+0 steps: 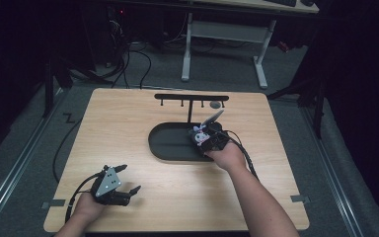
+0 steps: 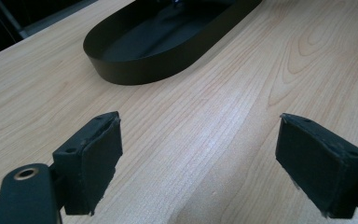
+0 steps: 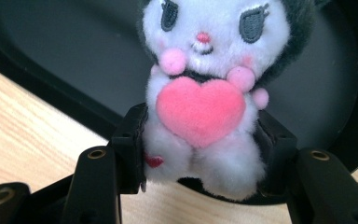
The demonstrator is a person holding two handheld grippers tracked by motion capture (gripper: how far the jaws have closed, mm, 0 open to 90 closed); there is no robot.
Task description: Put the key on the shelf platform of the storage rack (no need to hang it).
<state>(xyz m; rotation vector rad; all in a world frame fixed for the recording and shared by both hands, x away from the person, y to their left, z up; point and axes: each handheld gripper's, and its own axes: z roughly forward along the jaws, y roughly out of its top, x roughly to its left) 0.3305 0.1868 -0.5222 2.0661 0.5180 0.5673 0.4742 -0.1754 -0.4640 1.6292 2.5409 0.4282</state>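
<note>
Nearest the person, the left gripper point(image 1: 128, 180) was rested low on the wooden counter point(image 1: 276, 163), its jaws spread wide apart with nothing but bare wood between them. Well ahead of it and to the right, the plush toy point(image 3: 200, 107) was seen clamped at the body in the right gripper point(image 1: 202, 134), the pads point(image 3: 131, 149) pressed into its white fur on both sides below the pink heart. The toy was held upright, its long axis running up from the jaws, directly over the near rim of the black oval tray point(image 1: 168, 143). Behind the tray a black hook rack point(image 1: 191, 98) was stood. The right hand was judged far nearer to tray and rack.
</note>
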